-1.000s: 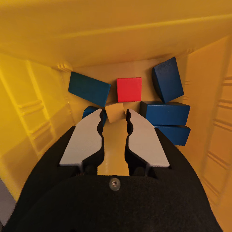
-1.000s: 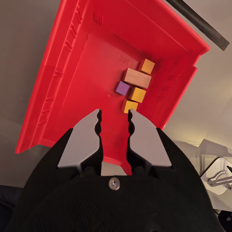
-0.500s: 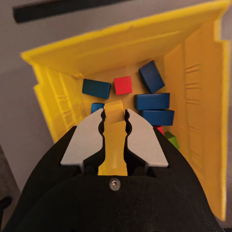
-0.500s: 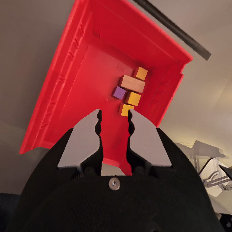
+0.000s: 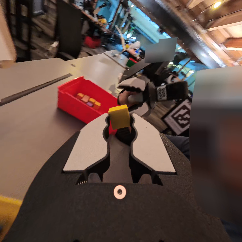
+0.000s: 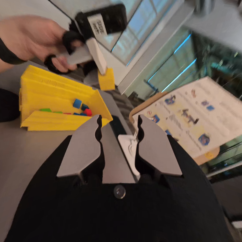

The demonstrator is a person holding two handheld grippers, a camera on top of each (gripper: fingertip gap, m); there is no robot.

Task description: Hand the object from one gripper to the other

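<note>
My left gripper [image 5: 119, 115] is shut on a yellow block [image 5: 119, 117] and holds it in the air above the grey table. In the right wrist view the same left gripper [image 6: 103, 71] shows at the upper left in a person's hand [image 6: 30, 39], with the yellow block [image 6: 106, 79] at its tip. My right gripper [image 6: 119, 119] is open and empty, some way from the block. In the left wrist view the right gripper [image 5: 121, 87] shows farther off, beyond the block and to its right.
A red bin [image 5: 68, 102] with several orange, tan and purple blocks sits on the grey table [image 5: 26, 131]. A yellow bin [image 6: 52, 91] holds several blue, red and green blocks. A white plate [image 6: 127, 148] and a printed board [image 6: 196, 117] are at the right.
My left gripper lifted the yellow block out of the yellow bin and swung it toward the right gripper. My right gripper left the red bin, turned toward the left one and opened wider.
</note>
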